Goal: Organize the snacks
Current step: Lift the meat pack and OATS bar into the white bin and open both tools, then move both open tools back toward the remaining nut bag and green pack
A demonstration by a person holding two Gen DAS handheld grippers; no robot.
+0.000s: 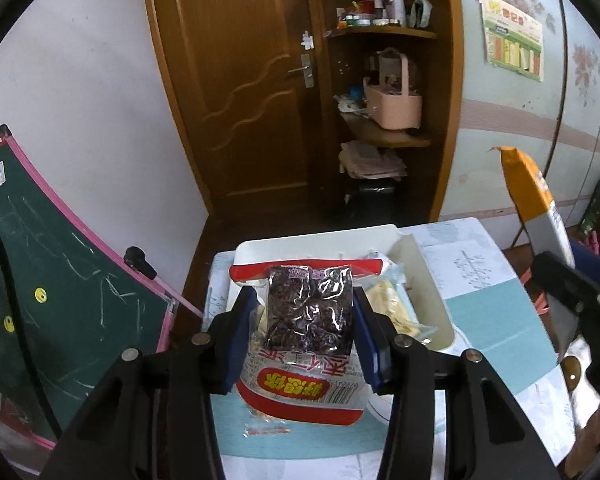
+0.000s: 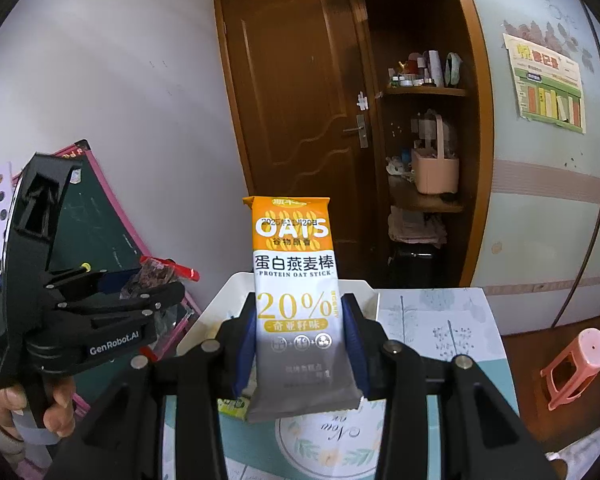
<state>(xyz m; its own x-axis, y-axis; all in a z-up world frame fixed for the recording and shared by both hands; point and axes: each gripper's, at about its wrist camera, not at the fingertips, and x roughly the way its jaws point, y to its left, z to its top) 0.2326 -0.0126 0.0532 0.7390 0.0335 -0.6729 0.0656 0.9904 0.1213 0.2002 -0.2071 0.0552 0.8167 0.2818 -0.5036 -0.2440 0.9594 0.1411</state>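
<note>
My left gripper (image 1: 305,300) is shut on a clear packet of dark dried fruit (image 1: 309,308), held above a red-and-white snack bag (image 1: 304,388) and a white tray (image 1: 320,244). A pale yellow snack packet (image 1: 396,308) lies in the tray. My right gripper (image 2: 300,312) is shut on an orange, white and grey oat stick packet (image 2: 296,304), held upright above the same tray (image 2: 236,284). The oat stick also shows in the left wrist view (image 1: 536,200), and the left gripper with its dark packet shows in the right wrist view (image 2: 140,284).
The table (image 1: 492,300) has a teal and white patterned cloth. A green chalkboard with pink frame (image 1: 60,280) leans on the left. A brown door (image 1: 240,80) and shelves with a pink basket (image 1: 392,104) stand behind. A pink stool (image 2: 576,364) is at the right.
</note>
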